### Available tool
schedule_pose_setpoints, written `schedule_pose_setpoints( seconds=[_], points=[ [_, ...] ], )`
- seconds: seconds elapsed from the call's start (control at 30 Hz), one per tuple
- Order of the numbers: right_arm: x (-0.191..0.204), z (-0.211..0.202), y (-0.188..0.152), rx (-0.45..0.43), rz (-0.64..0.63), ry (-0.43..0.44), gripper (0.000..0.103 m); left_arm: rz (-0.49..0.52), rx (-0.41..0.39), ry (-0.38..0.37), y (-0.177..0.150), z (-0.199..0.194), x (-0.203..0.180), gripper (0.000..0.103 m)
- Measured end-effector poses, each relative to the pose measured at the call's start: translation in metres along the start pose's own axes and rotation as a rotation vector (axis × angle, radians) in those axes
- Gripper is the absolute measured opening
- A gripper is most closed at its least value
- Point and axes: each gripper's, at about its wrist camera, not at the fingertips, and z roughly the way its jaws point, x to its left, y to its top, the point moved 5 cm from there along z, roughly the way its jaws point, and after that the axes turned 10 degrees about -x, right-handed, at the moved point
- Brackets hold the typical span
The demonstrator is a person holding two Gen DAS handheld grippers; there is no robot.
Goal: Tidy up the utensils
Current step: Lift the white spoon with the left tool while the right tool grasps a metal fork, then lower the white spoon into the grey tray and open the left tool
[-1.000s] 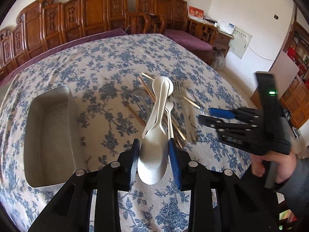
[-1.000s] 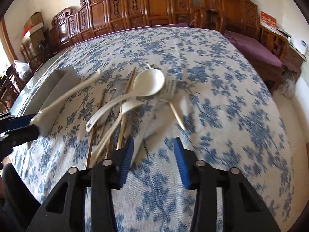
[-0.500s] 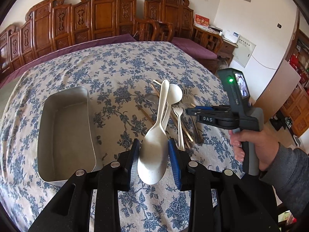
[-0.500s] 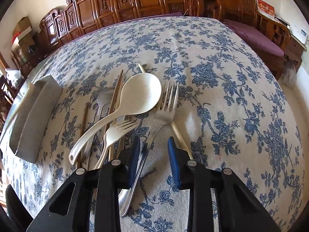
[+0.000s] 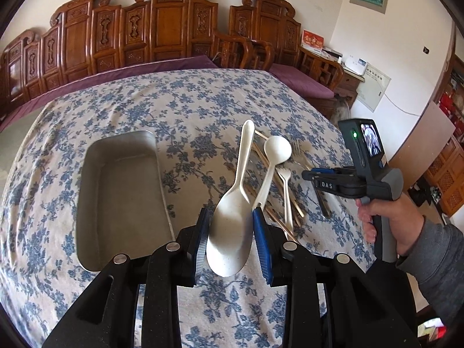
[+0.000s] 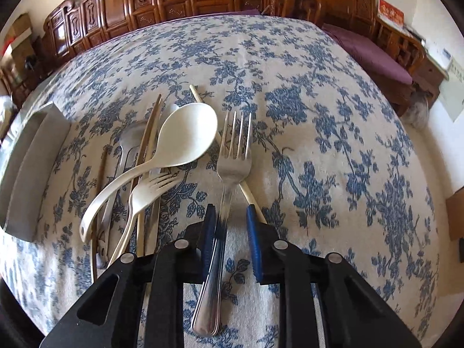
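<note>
My left gripper [image 5: 230,233] is shut on the bowl of a large white rice paddle [image 5: 232,220] and holds it above the cloth, handle pointing away, to the right of a metal tray [image 5: 95,174]. My right gripper [image 6: 230,229] is open and low over the table, its jaws on either side of the handle of a metal fork [image 6: 224,200], not closed on it. It also shows in the left wrist view [image 5: 322,178]. To the fork's left lie a white ladle [image 6: 177,148], a white plastic fork [image 6: 142,197], a metal spoon [image 6: 127,142] and chopsticks [image 6: 146,145].
The table wears a blue floral cloth [image 6: 319,116]. The metal tray also shows at the left edge of the right wrist view [image 6: 26,162]. Carved wooden chairs [image 5: 162,29] ring the far side. A purple-cushioned bench [image 6: 374,55] stands right.
My right gripper has dropped lower and moved in over the metal fork, its jaws narrowing around the handle. My left gripper has lifted the rice paddle a little and drawn back toward the tray.
</note>
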Motion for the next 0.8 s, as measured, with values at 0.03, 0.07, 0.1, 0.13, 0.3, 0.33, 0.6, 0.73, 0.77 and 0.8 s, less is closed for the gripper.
schedule_pose_setpoints(
  seconds=[0.03,0.07,0.1,0.13,0.3,0.33,0.6,0.73,0.77,0.8],
  points=[
    [0.001,0.000,0.000,0.001,-0.010,-0.008,0.012,-0.003,-0.002,0.006,0.001,-0.001,0.004,0.029],
    [0.001,0.000,0.001,0.003,-0.013,-0.015,0.010,-0.005,-0.004,0.011,0.002,-0.001,0.007,0.029],
    [0.001,0.001,0.001,0.006,-0.008,-0.004,0.009,-0.008,-0.006,0.018,0.003,-0.002,0.011,0.029],
    [0.002,0.001,0.002,0.008,-0.011,0.000,0.009,-0.015,-0.008,0.027,0.004,-0.003,0.017,0.029],
    [0.001,-0.011,0.002,-0.018,-0.016,0.015,0.008,-0.035,-0.014,0.079,0.007,-0.007,0.048,0.029],
    [0.000,-0.015,0.003,-0.025,-0.014,0.024,0.008,-0.043,-0.016,0.093,0.008,-0.008,0.056,0.029],
    [0.008,-0.050,0.023,-0.109,-0.032,0.063,0.008,-0.093,0.005,0.221,0.004,0.000,0.118,0.029],
    [0.014,-0.064,0.034,-0.145,-0.047,0.082,0.008,-0.078,0.035,0.272,0.001,0.012,0.134,0.029],
    [0.016,-0.067,0.036,-0.152,-0.051,0.090,0.008,-0.076,0.044,0.277,0.001,0.017,0.136,0.029],
    [0.020,-0.071,0.038,-0.160,-0.054,0.102,0.008,-0.072,0.053,0.280,0.000,0.021,0.137,0.029]
  ],
)
